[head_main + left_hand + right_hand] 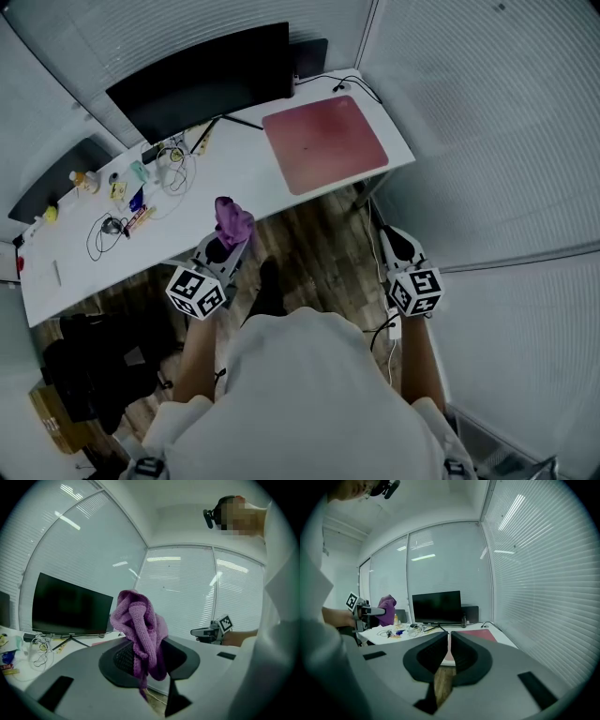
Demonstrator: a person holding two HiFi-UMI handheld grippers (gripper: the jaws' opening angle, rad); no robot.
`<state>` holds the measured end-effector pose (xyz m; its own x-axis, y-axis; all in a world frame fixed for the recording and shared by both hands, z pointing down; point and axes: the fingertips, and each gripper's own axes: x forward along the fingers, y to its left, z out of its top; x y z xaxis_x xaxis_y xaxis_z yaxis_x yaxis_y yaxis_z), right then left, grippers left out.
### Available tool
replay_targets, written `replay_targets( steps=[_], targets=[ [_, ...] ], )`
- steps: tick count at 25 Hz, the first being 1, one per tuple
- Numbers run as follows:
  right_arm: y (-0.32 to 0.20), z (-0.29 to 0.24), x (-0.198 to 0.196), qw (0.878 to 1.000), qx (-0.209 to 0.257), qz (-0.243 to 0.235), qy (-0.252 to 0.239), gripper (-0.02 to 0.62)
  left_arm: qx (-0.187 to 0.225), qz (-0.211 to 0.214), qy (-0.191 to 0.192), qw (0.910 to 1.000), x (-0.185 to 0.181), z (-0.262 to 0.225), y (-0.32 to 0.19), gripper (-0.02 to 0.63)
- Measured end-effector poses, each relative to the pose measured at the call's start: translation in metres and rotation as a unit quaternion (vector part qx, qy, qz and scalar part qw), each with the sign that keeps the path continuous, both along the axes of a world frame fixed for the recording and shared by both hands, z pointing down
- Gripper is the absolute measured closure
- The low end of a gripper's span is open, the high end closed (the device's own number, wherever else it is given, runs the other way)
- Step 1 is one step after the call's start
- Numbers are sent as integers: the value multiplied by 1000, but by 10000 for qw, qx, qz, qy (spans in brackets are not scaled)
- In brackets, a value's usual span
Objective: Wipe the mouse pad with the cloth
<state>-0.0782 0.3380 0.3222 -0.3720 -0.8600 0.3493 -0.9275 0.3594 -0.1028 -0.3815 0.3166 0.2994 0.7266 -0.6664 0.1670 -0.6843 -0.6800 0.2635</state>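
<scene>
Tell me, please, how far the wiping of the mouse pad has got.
Done: the purple cloth is picked up, clamped in the left gripper. In hand: both grippers are held over the floor, short of the desk; the right gripper is shut and empty. Left: the cloth is not touching the red mouse pad, so all the wiping remains.
</scene>
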Motion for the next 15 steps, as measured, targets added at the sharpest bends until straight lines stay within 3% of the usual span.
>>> replay_targets(
  steps=[15],
  targets=[
    [-109,10,-40,9979,-359,539,-2,555,-117,660,-170,9976,-33,10,-134,488]
  ],
)
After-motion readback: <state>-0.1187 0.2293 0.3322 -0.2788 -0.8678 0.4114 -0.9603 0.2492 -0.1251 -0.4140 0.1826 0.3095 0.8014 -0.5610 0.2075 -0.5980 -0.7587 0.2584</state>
